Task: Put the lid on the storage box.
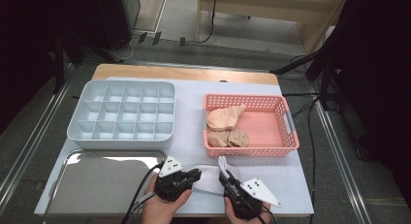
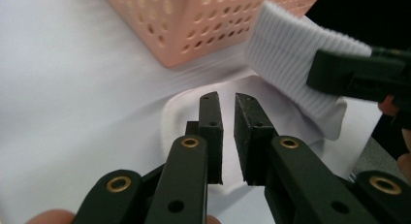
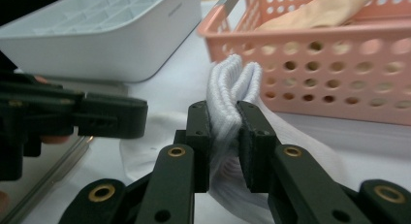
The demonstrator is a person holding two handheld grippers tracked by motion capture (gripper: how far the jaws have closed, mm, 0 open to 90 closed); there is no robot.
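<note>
A white sock (image 1: 208, 179) lies on the white table cover near the front edge, between my two grippers. My right gripper (image 1: 224, 172) is shut on its ribbed cuff (image 3: 232, 81), which sticks up folded between the jaws of the right gripper (image 3: 224, 112). The left gripper (image 1: 196, 175) points right at the sock's other end. In the left gripper view the left gripper (image 2: 227, 105) has its jaws a narrow gap apart with nothing between them, just above the sock's smooth end (image 2: 179, 107). The raised cuff (image 2: 291, 54) and the right gripper (image 2: 322, 73) show beyond.
A pink basket (image 1: 252, 96) behind the sock holds beige socks (image 1: 225, 118). A pale grey tray with several compartments (image 1: 121, 83) stands at the back left. A shiny metal tray (image 1: 97, 180) lies at the front left, beside the left hand.
</note>
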